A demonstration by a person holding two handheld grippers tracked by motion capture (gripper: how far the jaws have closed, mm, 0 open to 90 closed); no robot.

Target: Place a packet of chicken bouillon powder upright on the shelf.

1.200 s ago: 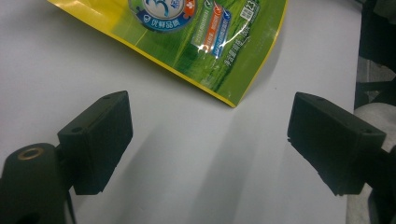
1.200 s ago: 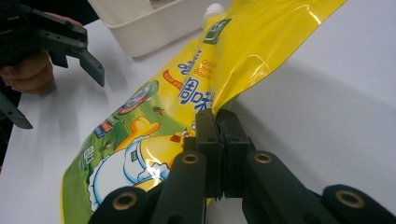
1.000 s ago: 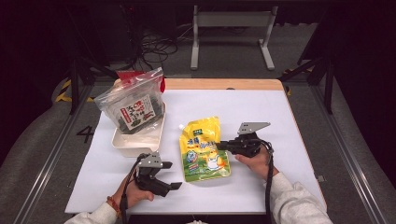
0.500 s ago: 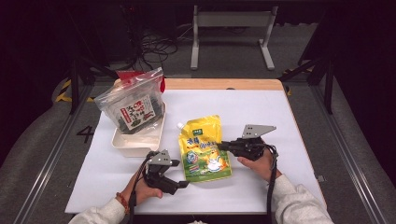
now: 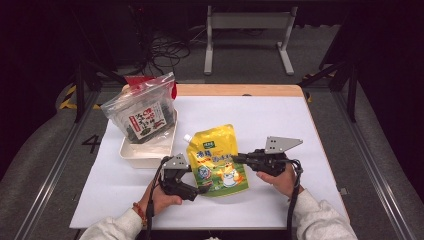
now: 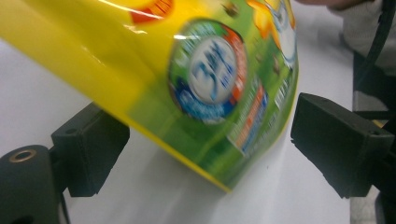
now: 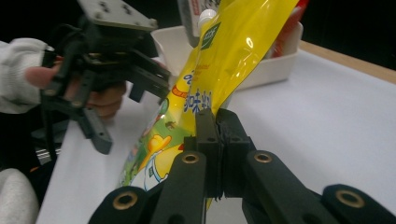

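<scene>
Since the earlier frames the left gripper has slid right, from the bare sheet to the pouch's near left corner, and the right gripper has drawn slightly toward the near right, the pouch's right edge with it.

Nearest, the left gripper lies low on the white sheet, its jaws spread wide; in the left gripper view the pouch's green and yellow bottom corner sits between the two pads without either pressing it. Just right of it, the right gripper is clamped narrow on the pouch's right edge; in the right gripper view the two pads meet on the yellow film, which rises tilted from them toward the tray.

The pouch lies at the sheet's middle, cap pointing far left, its right side lifted. Farther left, a white tray holds a clear bag of dark snacks, leaning upright. Beyond it the wooden table edge shows.
</scene>
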